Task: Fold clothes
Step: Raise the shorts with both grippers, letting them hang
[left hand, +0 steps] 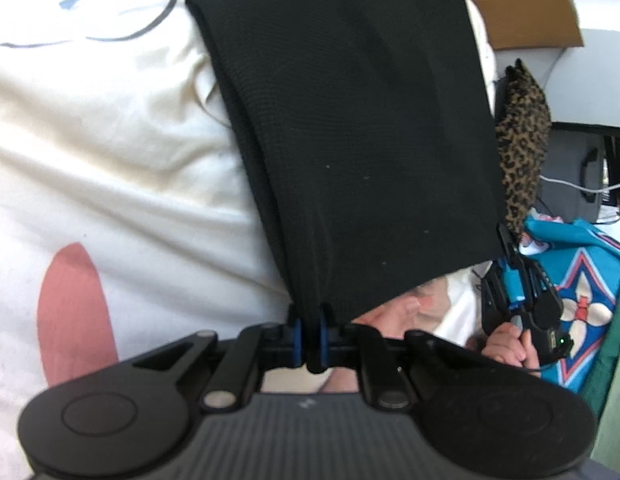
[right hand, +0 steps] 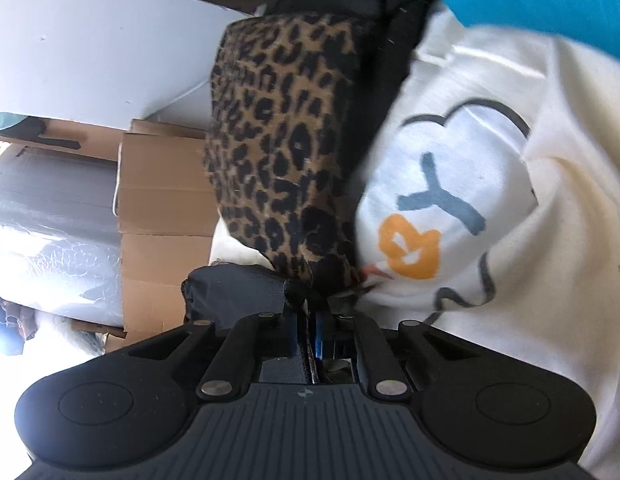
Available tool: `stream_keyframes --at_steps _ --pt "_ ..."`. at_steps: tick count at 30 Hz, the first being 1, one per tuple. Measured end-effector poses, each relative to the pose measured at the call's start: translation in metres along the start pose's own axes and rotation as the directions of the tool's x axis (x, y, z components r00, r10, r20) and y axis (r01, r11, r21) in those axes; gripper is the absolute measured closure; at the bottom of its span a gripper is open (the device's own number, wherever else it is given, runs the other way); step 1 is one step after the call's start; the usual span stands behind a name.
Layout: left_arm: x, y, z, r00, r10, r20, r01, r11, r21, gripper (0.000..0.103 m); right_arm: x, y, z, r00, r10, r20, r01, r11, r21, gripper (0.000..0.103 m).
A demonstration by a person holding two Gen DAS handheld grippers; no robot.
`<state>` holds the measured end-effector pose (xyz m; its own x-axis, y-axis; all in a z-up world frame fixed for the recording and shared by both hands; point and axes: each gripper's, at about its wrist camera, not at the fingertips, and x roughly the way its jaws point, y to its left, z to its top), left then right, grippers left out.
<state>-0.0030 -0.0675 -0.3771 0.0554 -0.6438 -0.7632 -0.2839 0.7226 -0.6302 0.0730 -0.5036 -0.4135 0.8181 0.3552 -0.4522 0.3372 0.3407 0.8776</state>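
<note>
A black garment [left hand: 349, 120] hangs stretched over a cream cloth. My left gripper [left hand: 310, 312] is shut on its near lower corner, the fabric pinched between the blue pads. At the garment's right edge my right gripper [left hand: 503, 240] pinches the other corner, a hand [left hand: 509, 344] on its handle. A leopard-print cloth [left hand: 521, 152] shows behind that edge. In the right wrist view my right gripper [right hand: 310, 304] is shut on the leopard-print cloth [right hand: 278, 140], with black fabric [right hand: 393, 40] right behind it. Whether print and black are one garment I cannot tell.
The cream cloth [left hand: 110, 160] with cartoon prints [right hand: 449, 200] lies under everything. A turquoise patterned cloth [left hand: 589, 280] and a green one lie at the right. Cardboard boxes [right hand: 162, 208], plastic-wrapped bundles [right hand: 50, 240] and a white panel [right hand: 90, 52] stand beyond the edge.
</note>
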Motion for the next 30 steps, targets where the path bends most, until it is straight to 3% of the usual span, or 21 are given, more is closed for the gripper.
stream_keyframes --at_steps 4,12,30 --pt "-0.017 0.000 0.017 1.000 -0.001 0.011 0.001 1.000 0.010 0.094 -0.011 0.012 -0.004 1.000 -0.012 0.023 0.012 1.000 -0.015 0.098" --pt "-0.020 -0.034 0.010 1.000 0.017 -0.006 -0.017 0.999 0.043 0.095 -0.042 0.022 -0.016 0.999 -0.024 0.033 0.024 0.999 -0.020 0.098" --pt "-0.049 -0.049 -0.033 0.993 0.073 -0.091 -0.065 0.994 0.090 0.095 -0.124 0.018 -0.044 0.992 -0.126 -0.019 0.126 0.992 0.010 0.098"
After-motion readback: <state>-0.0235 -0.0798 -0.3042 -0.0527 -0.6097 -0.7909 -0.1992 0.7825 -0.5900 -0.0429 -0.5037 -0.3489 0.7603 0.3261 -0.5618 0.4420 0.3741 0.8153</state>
